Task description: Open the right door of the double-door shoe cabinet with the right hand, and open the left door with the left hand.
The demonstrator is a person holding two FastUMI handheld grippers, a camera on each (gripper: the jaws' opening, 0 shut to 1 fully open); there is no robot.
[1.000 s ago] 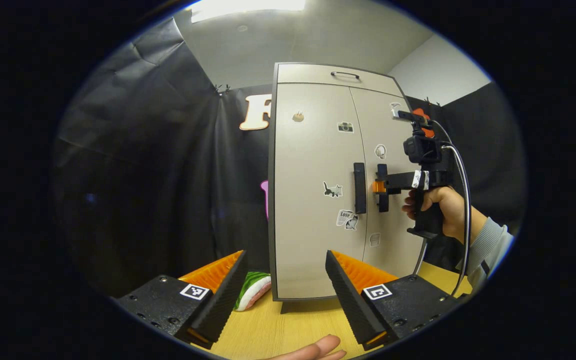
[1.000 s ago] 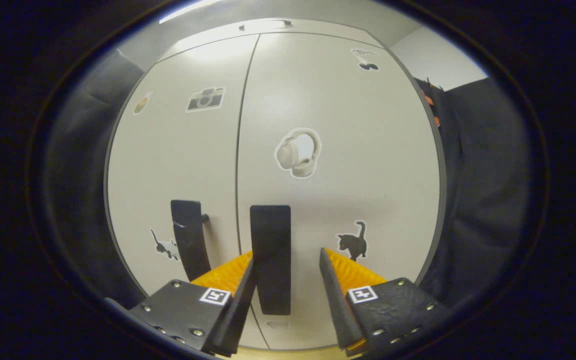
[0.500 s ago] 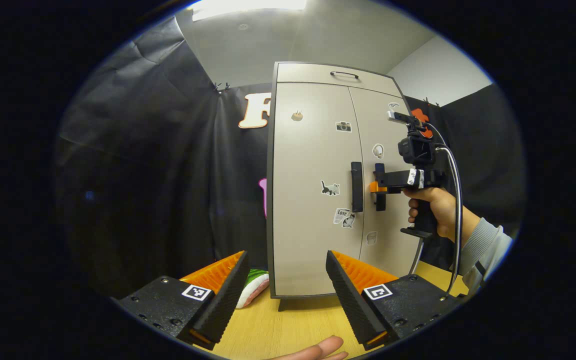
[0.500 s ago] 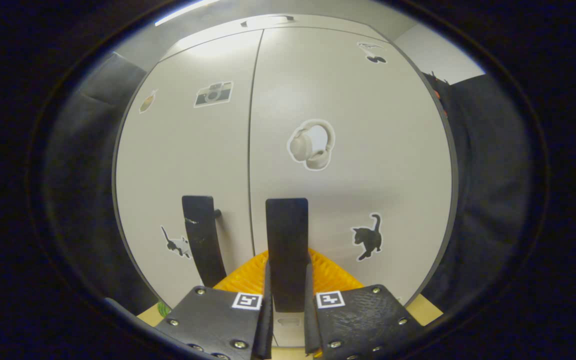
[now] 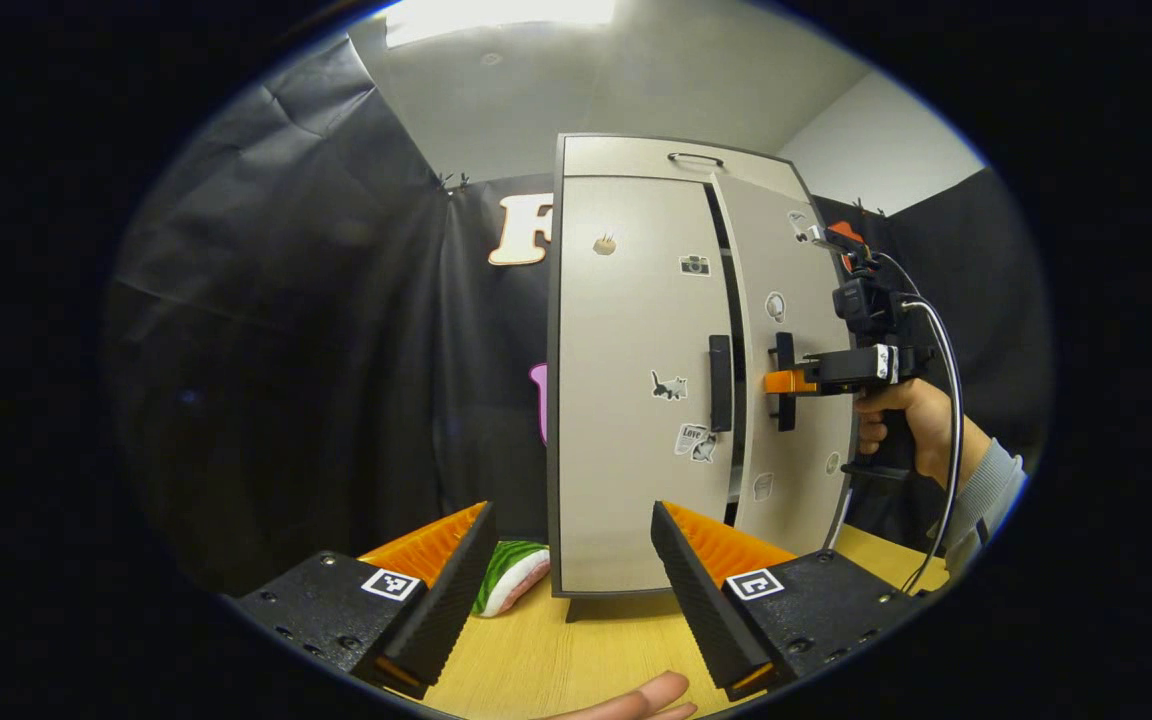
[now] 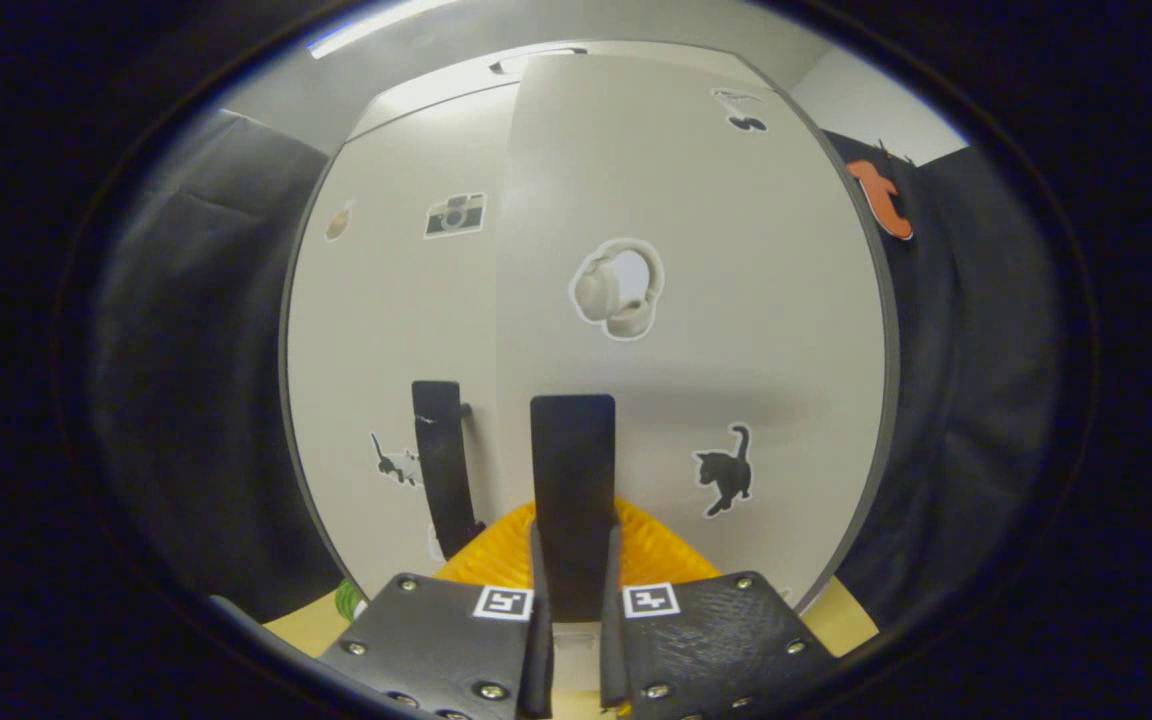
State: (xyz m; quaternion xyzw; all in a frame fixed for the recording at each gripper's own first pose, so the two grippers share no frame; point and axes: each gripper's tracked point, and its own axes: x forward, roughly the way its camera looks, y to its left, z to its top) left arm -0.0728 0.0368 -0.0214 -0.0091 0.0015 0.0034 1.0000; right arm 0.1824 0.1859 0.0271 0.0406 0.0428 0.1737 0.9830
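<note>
A beige double-door shoe cabinet [image 5: 626,300] stands on a wooden table. Its right door [image 5: 796,420] stands slightly ajar, with a dark gap beside the left door [image 5: 636,450]. My right gripper [image 6: 571,610] is shut on the right door's black handle [image 6: 572,470]; in the left gripper view that same gripper [image 5: 786,382] is held by a hand [image 5: 911,425] at the handle [image 5: 784,350]. The left door's black handle [image 5: 720,382] is free. My left gripper [image 5: 566,580] is open, well in front of the cabinet and low over the table.
The wooden table [image 5: 556,660] runs under the cabinet. A green and white soft object [image 5: 508,572] lies at the cabinet's left foot. A fingertip [image 5: 641,695] shows at the bottom edge. Black cloth hangs behind and to both sides.
My right gripper closed on the right door's handle, then pulled it; the right door has swung out a little. My left gripper stayed open and hardly moved.
</note>
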